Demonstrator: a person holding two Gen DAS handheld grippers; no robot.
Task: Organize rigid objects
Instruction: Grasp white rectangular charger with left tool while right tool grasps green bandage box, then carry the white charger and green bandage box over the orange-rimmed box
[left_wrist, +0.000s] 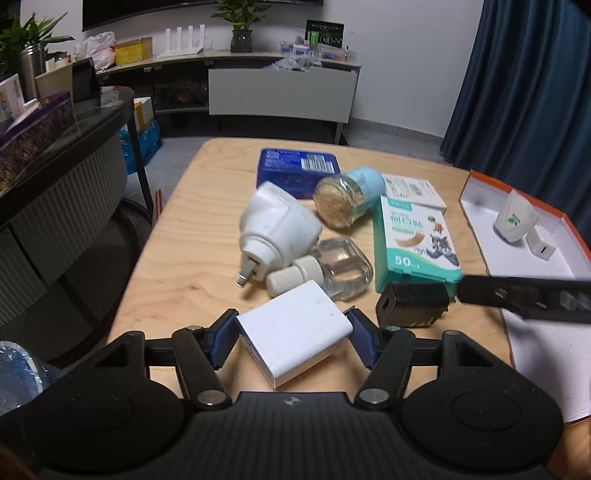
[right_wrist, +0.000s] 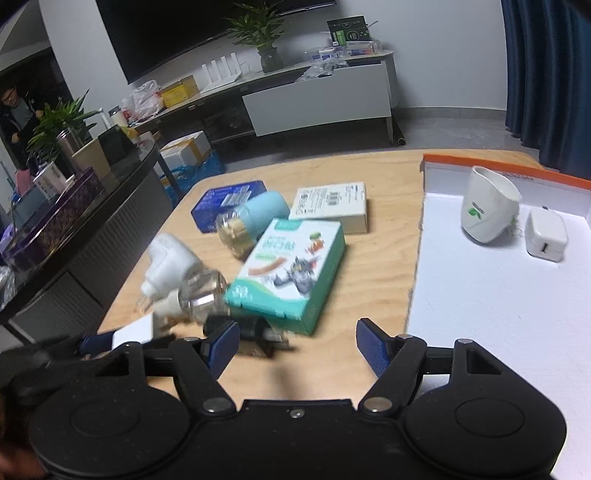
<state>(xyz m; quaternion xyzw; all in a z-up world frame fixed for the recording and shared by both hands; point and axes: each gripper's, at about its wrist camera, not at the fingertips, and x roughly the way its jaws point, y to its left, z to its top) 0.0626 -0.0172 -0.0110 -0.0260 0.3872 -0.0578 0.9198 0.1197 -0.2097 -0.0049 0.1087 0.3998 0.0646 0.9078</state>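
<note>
Left wrist view: the left gripper (left_wrist: 293, 338) has its blue-padded fingers (left_wrist: 221, 338) clamped on either side of a flat white rectangular charger block (left_wrist: 295, 332) that lies near the front edge of a light wooden table (left_wrist: 184, 258). Whether the block is lifted or resting on the wood cannot be told. Beyond it sits a cluster: a white plastic plug-in vaporiser (left_wrist: 275, 227), a clear refill bottle with a white ribbed cap (left_wrist: 325, 267), a small black cube adapter (left_wrist: 413, 304), a green and white cardboard box (left_wrist: 413, 240), a blue-capped clear jar lying on its side (left_wrist: 347, 199), a blue tin (left_wrist: 295, 170) and a cream carton (left_wrist: 413, 190).

Right wrist view, slightly blurred: the right gripper (right_wrist: 297, 345) hangs over bare table with its fingers spread and nothing between them, the black adapter just beside its left pad. To its right stands an orange-rimmed white shallow box lid (right_wrist: 480, 162), already holding a white rounded plug-in device (right_wrist: 487, 210) and a small white square charger (right_wrist: 546, 238).

Likely risks: the pads grip the white block near one end and at a skew, so it may pivot or slip out on the way to the lid. The two grippers work close together, so a crossing path could make them collide. A low sweep could knock the clear bottle or roll the jar.
</note>
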